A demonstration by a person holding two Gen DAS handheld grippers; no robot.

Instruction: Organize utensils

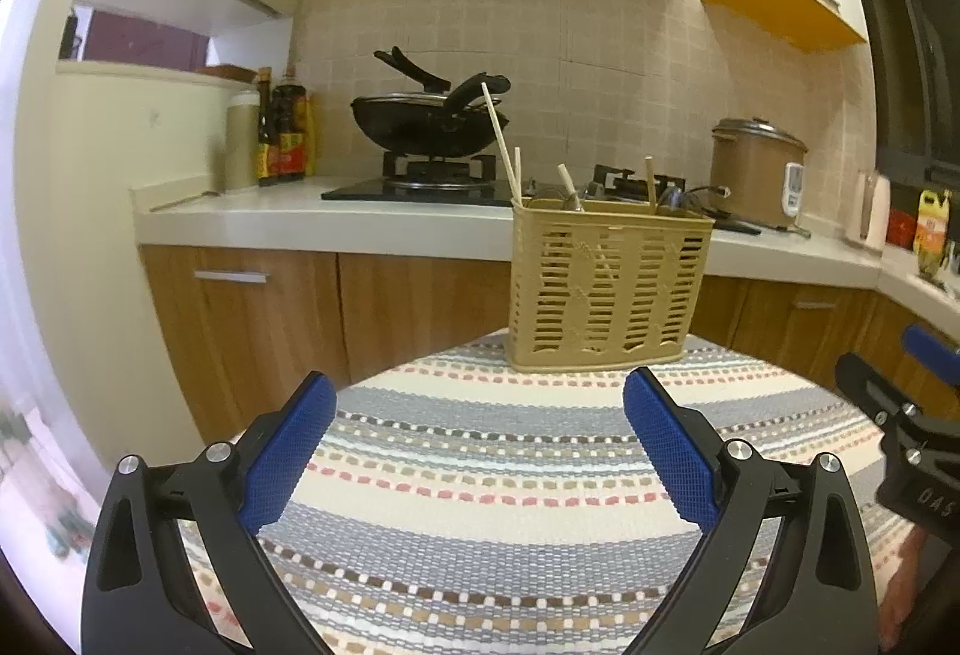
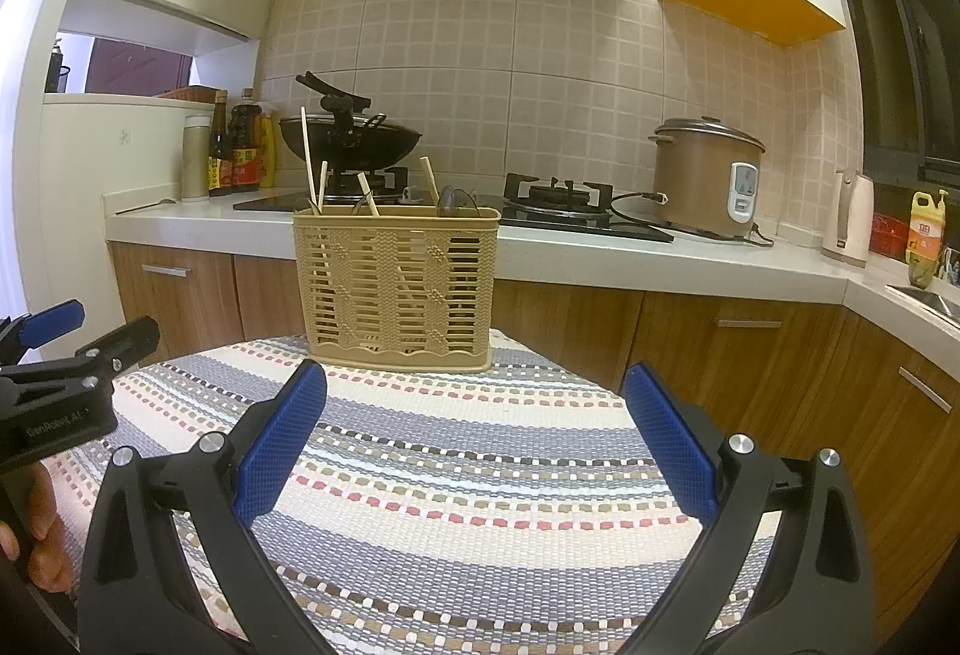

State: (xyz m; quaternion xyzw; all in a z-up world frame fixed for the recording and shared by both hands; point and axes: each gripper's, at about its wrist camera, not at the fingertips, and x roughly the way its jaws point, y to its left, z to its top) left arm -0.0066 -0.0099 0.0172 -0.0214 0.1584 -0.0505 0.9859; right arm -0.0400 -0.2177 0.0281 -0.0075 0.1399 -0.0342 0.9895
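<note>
Task looks near done: chopsticks (image 2: 307,157) stand in the beige basket (image 2: 399,289) at the mat's (image 2: 480,475) far edge (none loose in view), left gripper (image 1: 480,451) and right gripper (image 2: 474,445) both spread, empty.

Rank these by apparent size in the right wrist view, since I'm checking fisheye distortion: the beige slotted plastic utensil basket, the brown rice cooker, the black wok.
1. Beige slotted plastic utensil basket, though it stands nearest the camera.
2. Brown rice cooker.
3. Black wok, partly hidden; close to the cooker, so unsure.
</note>
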